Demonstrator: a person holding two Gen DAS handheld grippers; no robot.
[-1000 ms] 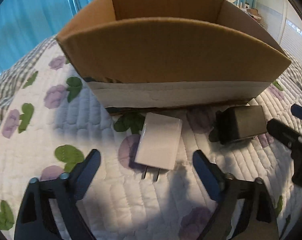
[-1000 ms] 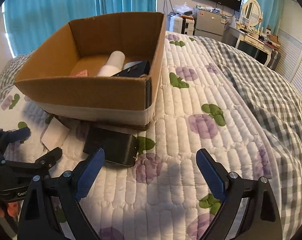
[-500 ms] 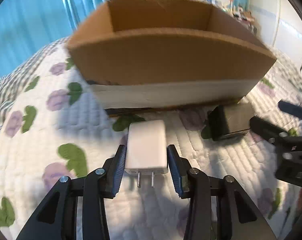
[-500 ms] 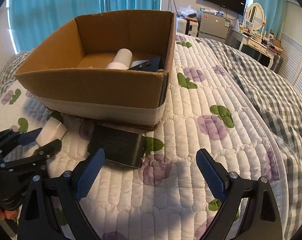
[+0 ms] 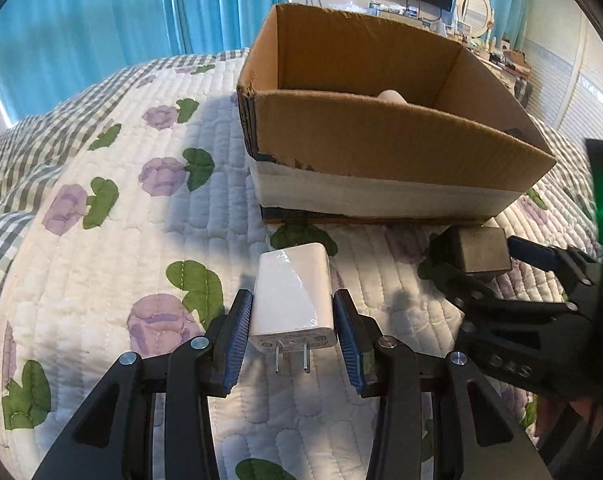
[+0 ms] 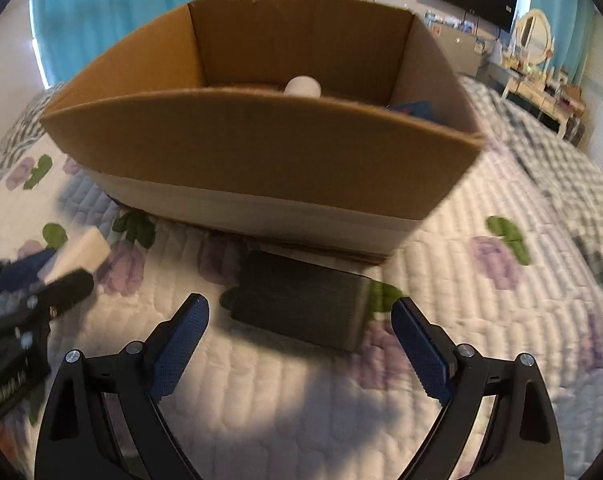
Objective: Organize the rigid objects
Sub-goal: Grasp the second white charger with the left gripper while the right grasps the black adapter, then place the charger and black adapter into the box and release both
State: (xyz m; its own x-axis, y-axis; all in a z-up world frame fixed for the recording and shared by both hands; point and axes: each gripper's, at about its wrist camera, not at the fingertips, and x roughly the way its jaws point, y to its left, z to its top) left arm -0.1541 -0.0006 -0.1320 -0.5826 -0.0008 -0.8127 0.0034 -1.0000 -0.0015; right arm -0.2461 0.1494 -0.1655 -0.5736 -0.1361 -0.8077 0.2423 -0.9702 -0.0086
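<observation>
My left gripper is shut on a white plug-in charger, prongs toward the camera, held just above the quilt. The charger and left gripper also show in the right wrist view at the far left. My right gripper is open, its blue pads on either side of a black rectangular block that lies on the quilt in front of the cardboard box. The block and right gripper show at the right of the left wrist view.
The open cardboard box stands on a flowered white quilt. Inside it are a white cylinder and a dark blue item. Blue curtains, a TV and a dresser stand behind the bed.
My left gripper closed on the white charger and lifted it slightly. My right gripper moved in toward the black block, which now sits between its open fingers.
</observation>
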